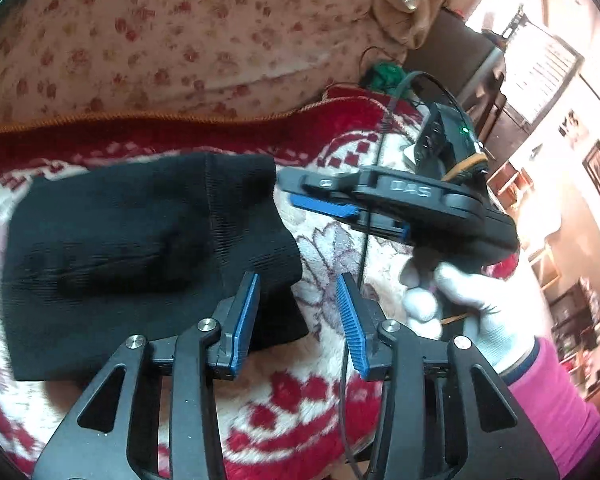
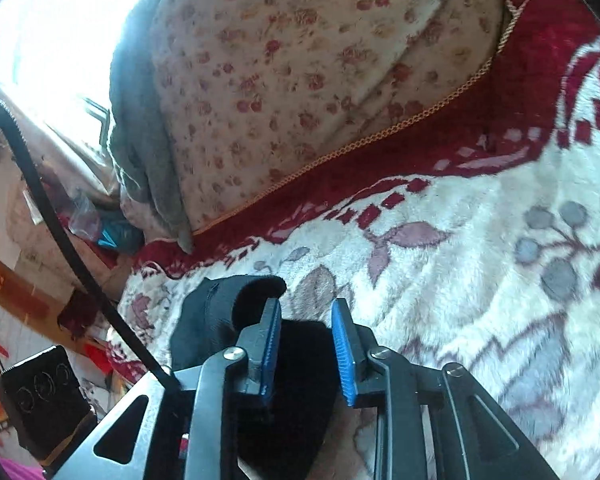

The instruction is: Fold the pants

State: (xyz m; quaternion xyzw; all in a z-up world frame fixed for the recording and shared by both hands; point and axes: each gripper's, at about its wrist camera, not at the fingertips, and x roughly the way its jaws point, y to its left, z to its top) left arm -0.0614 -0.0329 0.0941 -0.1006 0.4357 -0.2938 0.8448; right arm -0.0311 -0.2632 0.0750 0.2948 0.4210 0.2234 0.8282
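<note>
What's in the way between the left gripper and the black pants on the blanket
Nothing visible. The left gripper is open right at the near edge of the folded black pants, with only bare blanket between its fingers. The right gripper, also open, sits at the far corner, not between them.

Black pants (image 1: 140,248), red-and-white floral blanket (image 1: 308,412) – blue gripper pads (image 1: 246,320)

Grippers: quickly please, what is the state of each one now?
Left gripper: open, holding nothing.
Right gripper: open, holding nothing, above the black pants.
</note>
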